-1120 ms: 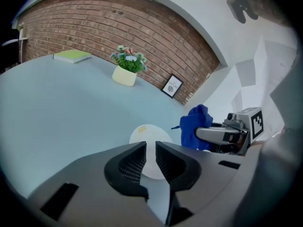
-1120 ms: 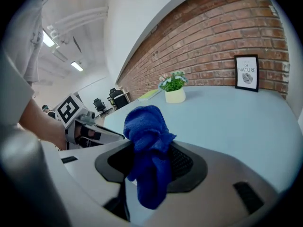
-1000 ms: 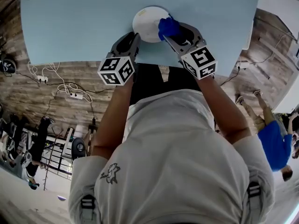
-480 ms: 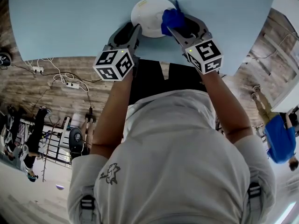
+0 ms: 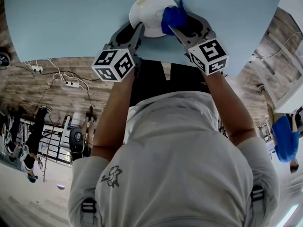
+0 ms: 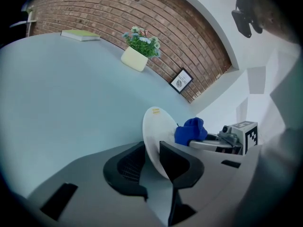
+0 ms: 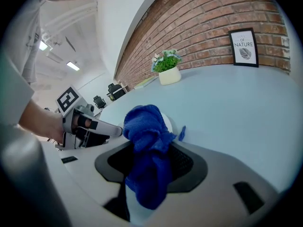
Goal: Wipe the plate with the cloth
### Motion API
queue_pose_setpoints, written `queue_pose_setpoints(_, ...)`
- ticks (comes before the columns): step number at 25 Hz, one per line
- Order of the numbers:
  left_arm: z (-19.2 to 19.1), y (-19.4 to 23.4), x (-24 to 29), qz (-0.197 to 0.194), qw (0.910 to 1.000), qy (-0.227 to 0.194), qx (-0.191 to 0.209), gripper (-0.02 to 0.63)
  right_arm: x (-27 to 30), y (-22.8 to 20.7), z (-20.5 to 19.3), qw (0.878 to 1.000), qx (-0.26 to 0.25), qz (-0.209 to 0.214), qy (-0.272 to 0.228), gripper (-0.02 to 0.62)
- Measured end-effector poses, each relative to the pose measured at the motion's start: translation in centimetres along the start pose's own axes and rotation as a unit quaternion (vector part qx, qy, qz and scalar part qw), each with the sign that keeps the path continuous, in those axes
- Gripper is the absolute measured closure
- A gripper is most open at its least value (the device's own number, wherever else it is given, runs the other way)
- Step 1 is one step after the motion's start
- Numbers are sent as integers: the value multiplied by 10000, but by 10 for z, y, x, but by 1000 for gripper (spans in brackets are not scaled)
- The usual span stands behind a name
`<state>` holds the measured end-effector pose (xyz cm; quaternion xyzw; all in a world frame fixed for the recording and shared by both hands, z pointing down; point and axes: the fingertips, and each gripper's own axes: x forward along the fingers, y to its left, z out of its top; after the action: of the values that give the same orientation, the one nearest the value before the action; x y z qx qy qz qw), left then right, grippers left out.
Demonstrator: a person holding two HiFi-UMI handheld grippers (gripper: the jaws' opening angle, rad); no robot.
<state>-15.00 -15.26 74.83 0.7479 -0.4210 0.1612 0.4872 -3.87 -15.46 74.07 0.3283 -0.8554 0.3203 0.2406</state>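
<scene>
A white plate (image 5: 147, 13) lies on the pale blue table (image 5: 71, 18) near its front edge. My left gripper (image 5: 137, 30) has the plate's near rim (image 6: 154, 131) between its jaws. A gap shows on the left side, and the jaws are closing. My right gripper (image 5: 177, 27) is shut on a bunched blue cloth (image 5: 173, 18), which rests against the plate's right edge. In the right gripper view the cloth (image 7: 147, 145) fills the jaws and hides most of the plate (image 7: 166, 123). The left gripper (image 7: 90, 129) shows there at the left.
At the table's far side stand a potted plant (image 6: 135, 58), a book (image 6: 80, 34) and a small framed picture (image 7: 244, 47) against a brick wall. The person's body is pressed against the table's front edge. Cables (image 5: 61, 84) lie on the wooden floor.
Both grippers, the plate and the cloth have shifted slightly up the picture and sunk toward the table. The cloth stays at the plate's right edge.
</scene>
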Motion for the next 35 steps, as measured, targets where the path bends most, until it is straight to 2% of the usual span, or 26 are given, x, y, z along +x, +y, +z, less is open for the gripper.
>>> queue_pose_setpoints(4,-1,-10,-2,-196,9991,-214,-307,541,-5,-2,-8,10000,14,-10,11,420)
queue_pose_setpoints(8,3,-24,-8,-490,9956,-409,-692,579,-10,-4,-11,9994,358,41,-15,420)
queue_pose_setpoints(12,5,-62,-24,-693,9952,-325,-601,591,-36,-2,6,9996,252,-115,7,420)
queue_pose_setpoints(15,6,-85,-42,-849,9937,-465,-566,591,-54,6,35,9995,-137,-225,-195,420)
queue_pose_setpoints(18,18,-111,-61,-996,9926,-609,-343,589,-74,21,76,9969,-531,-251,-521,420)
queue_pose_setpoints(21,29,-151,-83,-1132,9910,-713,-90,589,-108,51,113,9915,-977,-194,-843,420)
queue_pose_setpoints(24,51,-188,-109,-1315,9856,-1057,-79,588,-140,91,143,9822,-1512,-5,-1118,420)
queue_pose_setpoints(29,90,-227,-163,-1487,9707,-1875,-215,591,-187,149,158,9677,-2180,359,-1211,420)
queue_pose_setpoints(32,107,-235,-190,-1511,9611,-2296,-259,591,-203,152,153,9629,-2452,413,-1047,420)
queue_pose_setpoints(35,109,-240,-210,-1467,9583,-2450,-86,591,-220,137,153,9621,-2512,263,-1023,420)
